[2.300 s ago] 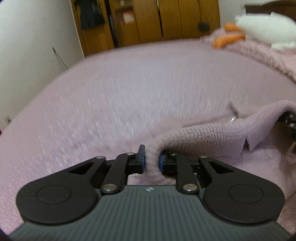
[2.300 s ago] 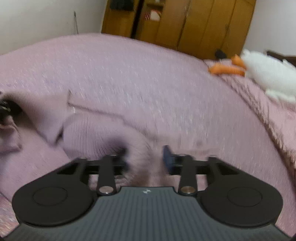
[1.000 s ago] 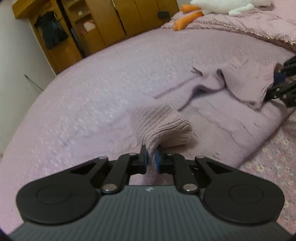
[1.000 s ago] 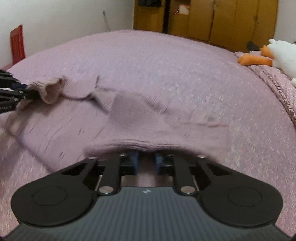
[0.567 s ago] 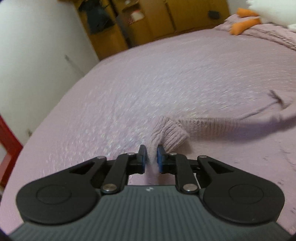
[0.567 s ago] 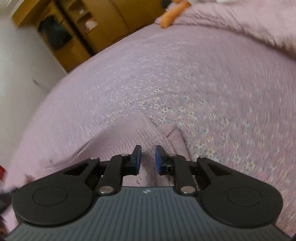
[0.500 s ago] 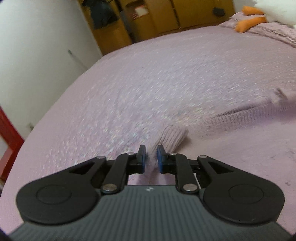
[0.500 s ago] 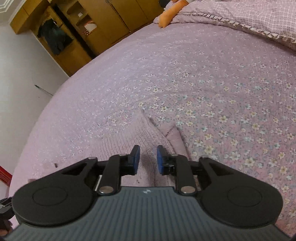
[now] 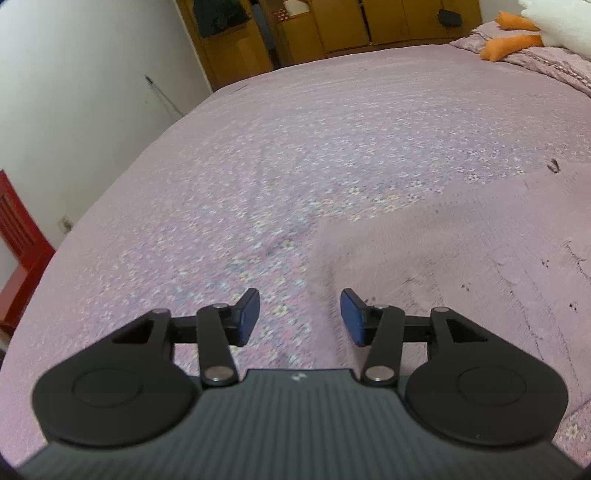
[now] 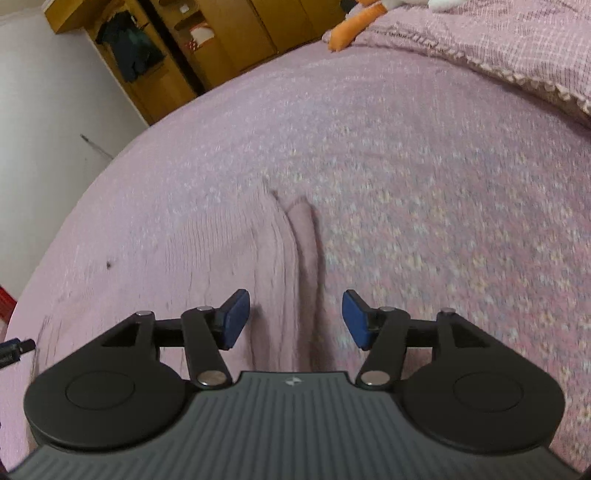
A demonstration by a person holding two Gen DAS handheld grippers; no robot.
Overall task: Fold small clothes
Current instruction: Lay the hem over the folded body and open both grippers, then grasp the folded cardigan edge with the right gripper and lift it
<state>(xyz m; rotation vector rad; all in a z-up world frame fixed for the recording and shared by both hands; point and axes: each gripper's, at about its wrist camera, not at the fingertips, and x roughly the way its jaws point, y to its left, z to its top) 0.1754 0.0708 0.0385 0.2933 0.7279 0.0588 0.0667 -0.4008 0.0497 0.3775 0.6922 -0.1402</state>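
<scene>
Showing both left gripper point(image 9: 299, 317) and right gripper point(image 10: 295, 319) spread apart and empty after clamping knit edges moments earlier, with the released sweater point(image 10: 207, 258) lying folded on the bedspread point(image 9: 332, 147) toward 12 o'clock, fold apparently laid.

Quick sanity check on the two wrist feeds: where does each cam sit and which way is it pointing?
Left wrist: sits behind the open left gripper, looking forward and down across the bed to the wardrobe; the knit sweater lies front-right.
Right wrist: sits behind the open right gripper, aimed down at the sweater's right edge; the left gripper's tip peeks in at far left.
Shared: bed, sweater, wardrobe, orange-footed plush toy.
</scene>
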